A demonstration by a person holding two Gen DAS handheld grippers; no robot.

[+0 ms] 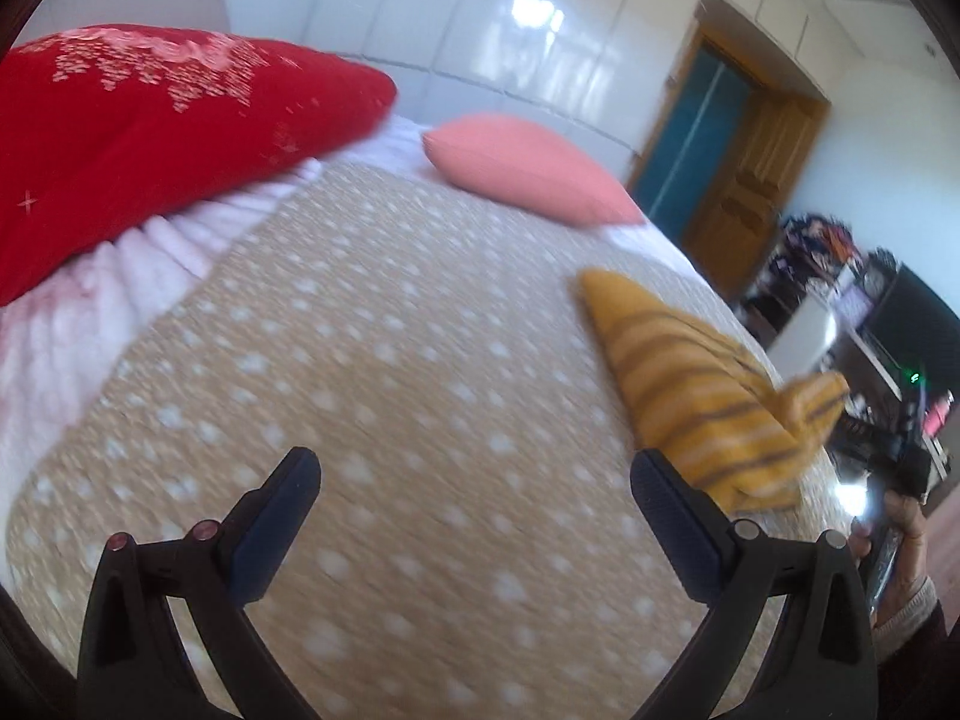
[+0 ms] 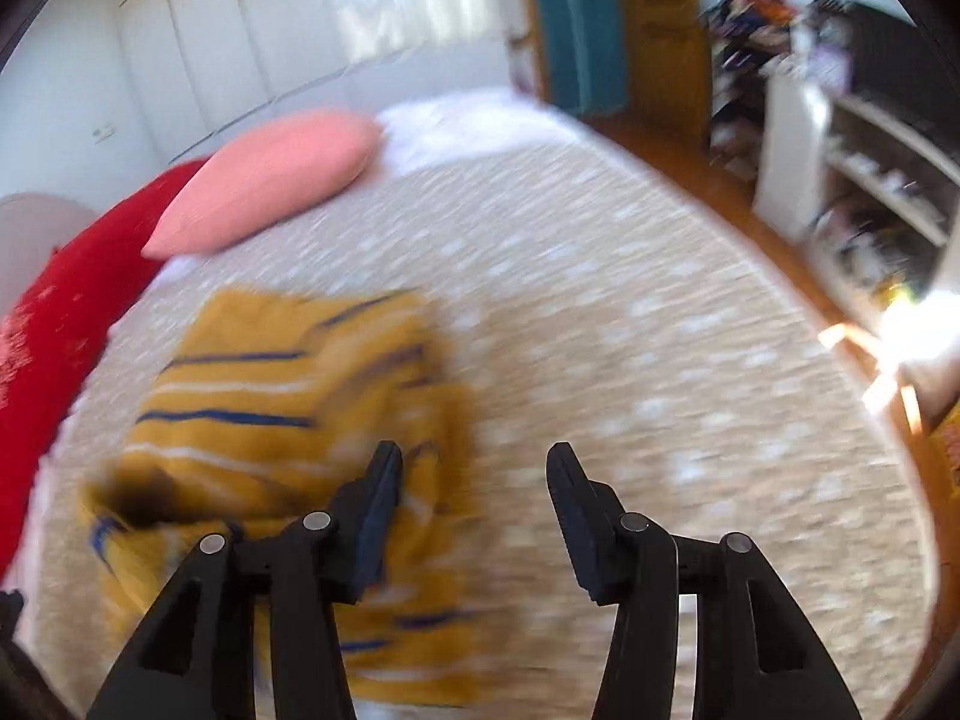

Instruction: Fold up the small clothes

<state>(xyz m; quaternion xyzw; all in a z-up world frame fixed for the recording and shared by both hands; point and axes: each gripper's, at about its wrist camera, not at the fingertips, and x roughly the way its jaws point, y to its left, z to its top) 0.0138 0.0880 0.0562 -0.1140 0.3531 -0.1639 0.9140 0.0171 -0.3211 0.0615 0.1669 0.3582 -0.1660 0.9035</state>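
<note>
Your left gripper point(image 1: 474, 474) hangs over the tan dotted bedspread point(image 1: 384, 360), jaws spread wide and holding nothing. The mustard striped garment point(image 1: 696, 384) lies bunched on the bedspread beside its right finger. Your right gripper point(image 2: 474, 468) also has its jaws spread, empty, with the garment point(image 2: 288, 420) under its left finger point(image 2: 375, 516). A pink pillow point(image 1: 528, 168) and a red pillow point(image 1: 150, 126) lie beyond.

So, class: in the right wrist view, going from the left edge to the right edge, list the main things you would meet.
Red pillow → pink pillow → mustard striped garment → right gripper, open above the dotted bedspread → white shelving unit.
</note>
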